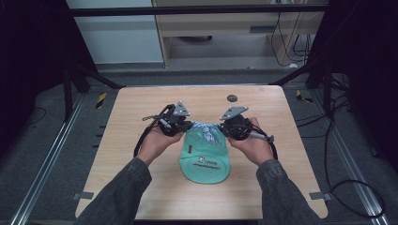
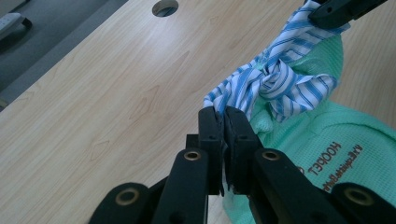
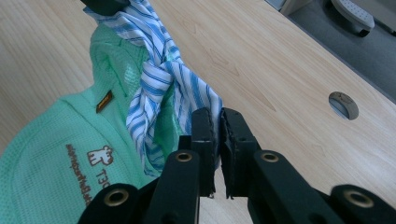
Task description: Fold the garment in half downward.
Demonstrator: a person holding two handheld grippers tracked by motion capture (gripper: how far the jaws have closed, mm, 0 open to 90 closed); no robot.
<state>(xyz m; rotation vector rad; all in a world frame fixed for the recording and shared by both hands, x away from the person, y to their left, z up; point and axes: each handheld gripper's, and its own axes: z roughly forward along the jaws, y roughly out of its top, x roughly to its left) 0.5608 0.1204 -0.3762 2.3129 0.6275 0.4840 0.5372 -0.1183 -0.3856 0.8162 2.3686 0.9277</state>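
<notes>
Both pairs of jaws are pressing together on cloth: the left gripper (image 1: 187, 125) is clamping one end of a blue-and-white striped cloth (image 1: 206, 130), and the right gripper (image 1: 224, 127) is clamping the other end. In the left gripper view the two black jaws are pinching a striped corner (image 2: 215, 99) at their tips, with the other gripper's dark tip (image 2: 337, 10) biting the far end at the top right. In the right gripper view the striped end (image 3: 205, 100) is passing down between the jaws.

Around them, the wooden worktop (image 1: 141, 108) is carrying a round cable hole with a dark cap (image 1: 232, 98) beyond the grippers. Dark cables are trailing from both grippers along the person's forearms (image 1: 123, 187). Grey floor and metal frame bars are surrounding the worktop.

A mint green garment (image 1: 205, 157) with printed lettering is lying on the worktop between the two hands, reaching toward the person. The striped cloth is stretching between the two sets of jaws, twisted into a knot (image 2: 280, 79) at its middle, and is sitting over the garment's far edge, touching it.
</notes>
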